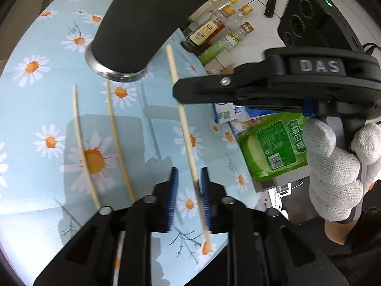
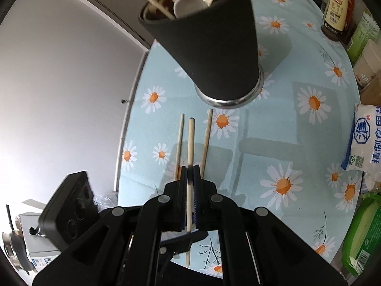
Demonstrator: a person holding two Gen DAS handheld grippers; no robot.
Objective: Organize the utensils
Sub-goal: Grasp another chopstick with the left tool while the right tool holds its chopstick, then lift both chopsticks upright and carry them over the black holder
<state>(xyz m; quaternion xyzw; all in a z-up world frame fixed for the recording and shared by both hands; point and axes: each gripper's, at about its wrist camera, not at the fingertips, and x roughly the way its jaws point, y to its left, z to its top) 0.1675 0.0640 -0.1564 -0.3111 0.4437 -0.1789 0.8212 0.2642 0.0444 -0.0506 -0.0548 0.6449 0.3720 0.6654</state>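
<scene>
Right gripper (image 2: 190, 166) fingers clamp a lifted chopstick (image 2: 190, 140); left gripper (image 1: 189, 186) fingers flank it, not pressing — steer its tip toward the holder (image 2: 209, 43) at twelve o'clock, keeping it level

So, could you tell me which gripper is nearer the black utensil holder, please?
Right: the right gripper clamps the chopstick close to the holder; the left gripper straddles its far end.

Three loose chopsticks: two lying on the surface (image 2: 309, 143), namely one chopstick (image 2: 179, 140) and another chopstick (image 2: 206, 138), plus a third chopstick (image 2: 190, 140) lifted. One utensil holder (image 2: 209, 47). Two grippers.
</scene>
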